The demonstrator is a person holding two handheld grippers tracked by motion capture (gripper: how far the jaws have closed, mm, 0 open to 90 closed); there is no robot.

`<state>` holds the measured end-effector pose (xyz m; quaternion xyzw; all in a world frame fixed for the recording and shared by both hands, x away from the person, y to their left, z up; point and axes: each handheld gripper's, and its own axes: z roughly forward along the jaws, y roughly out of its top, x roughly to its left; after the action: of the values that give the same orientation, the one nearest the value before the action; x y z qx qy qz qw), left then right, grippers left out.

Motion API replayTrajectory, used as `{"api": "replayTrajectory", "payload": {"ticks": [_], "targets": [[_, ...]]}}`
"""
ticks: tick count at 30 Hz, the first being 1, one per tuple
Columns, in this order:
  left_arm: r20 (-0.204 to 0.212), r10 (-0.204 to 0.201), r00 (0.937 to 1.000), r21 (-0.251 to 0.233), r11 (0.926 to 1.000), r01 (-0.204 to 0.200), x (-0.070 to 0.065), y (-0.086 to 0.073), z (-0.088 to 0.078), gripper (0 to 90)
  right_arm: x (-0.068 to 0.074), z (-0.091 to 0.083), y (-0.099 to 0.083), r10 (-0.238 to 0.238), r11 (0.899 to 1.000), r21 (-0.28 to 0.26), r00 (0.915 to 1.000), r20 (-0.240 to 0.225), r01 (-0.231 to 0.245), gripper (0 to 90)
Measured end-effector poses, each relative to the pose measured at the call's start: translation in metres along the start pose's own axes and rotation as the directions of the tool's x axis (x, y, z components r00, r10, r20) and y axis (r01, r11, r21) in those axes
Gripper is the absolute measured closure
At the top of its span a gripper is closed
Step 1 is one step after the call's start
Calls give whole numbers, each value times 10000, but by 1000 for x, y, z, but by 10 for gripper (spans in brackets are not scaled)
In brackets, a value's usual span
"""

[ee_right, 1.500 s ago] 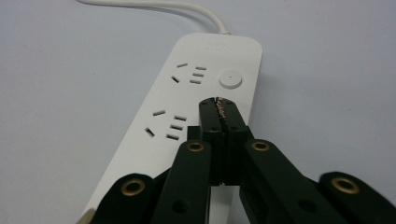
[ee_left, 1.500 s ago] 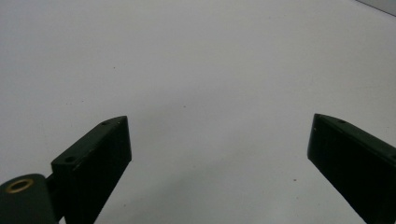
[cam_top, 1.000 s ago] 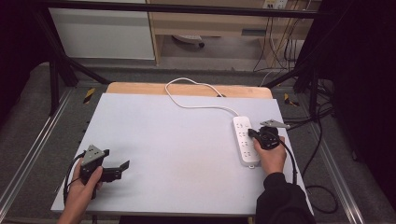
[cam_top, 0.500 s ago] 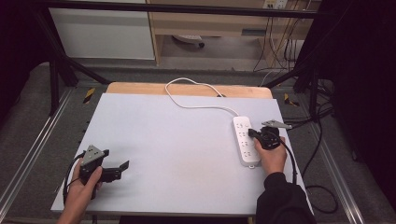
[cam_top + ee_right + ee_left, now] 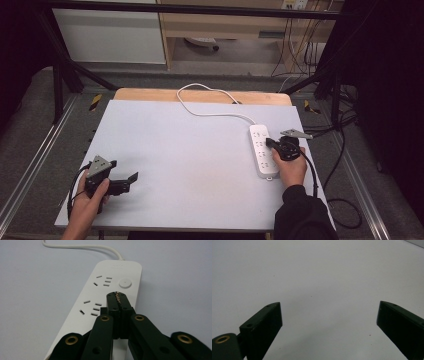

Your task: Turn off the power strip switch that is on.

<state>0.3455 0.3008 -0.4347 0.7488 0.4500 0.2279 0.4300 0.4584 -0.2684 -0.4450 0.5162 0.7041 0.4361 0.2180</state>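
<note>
A white power strip [image 5: 262, 150] lies on the right side of the grey table top [image 5: 190, 150], its white cord [image 5: 210, 112] curling to the back edge. My right gripper [image 5: 271, 143] hovers over the strip with its jaws pressed together, nothing between them. In the right gripper view the shut tips [image 5: 117, 297] sit just short of the strip's round button [image 5: 125, 283], above the sockets of the power strip [image 5: 100, 292]. My left gripper [image 5: 131, 179] rests at the front left of the table, jaws wide apart. Bare table shows between its fingers [image 5: 265, 322].
A wooden strip [image 5: 150, 94] shows along the table's back edge. Metal rails [image 5: 30, 165] run on the floor to either side. Black cables [image 5: 340, 165] hang off the right. A white cabinet [image 5: 110, 30] stands beyond the table.
</note>
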Motion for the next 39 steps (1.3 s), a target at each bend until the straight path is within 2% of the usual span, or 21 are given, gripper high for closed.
{"api": "replayTrajectory", "payload": {"ticks": [6, 11, 28, 39], "targets": [[-26, -47, 10000, -41, 10000, 46, 0, 0, -1, 63, 1, 0, 0, -173, 9998, -52, 9998, 106, 174, 900], [-8, -55, 10000, -46, 10000, 55, 0, 0, -1, 63, 1, 0, -1, -93, 9999, -62, 9999, 91, 94, 900], [5, -52, 10000, -62, 10000, 52, 0, 0, -1, 63, 3, 1, 0, -343, 9994, 53, 9992, 215, 342, 900], [9, -42, 10000, -39, 10000, 42, 0, 0, -1, 63, 2, 1, 0, -272, 9996, 44, 9996, 115, 271, 900]]}}
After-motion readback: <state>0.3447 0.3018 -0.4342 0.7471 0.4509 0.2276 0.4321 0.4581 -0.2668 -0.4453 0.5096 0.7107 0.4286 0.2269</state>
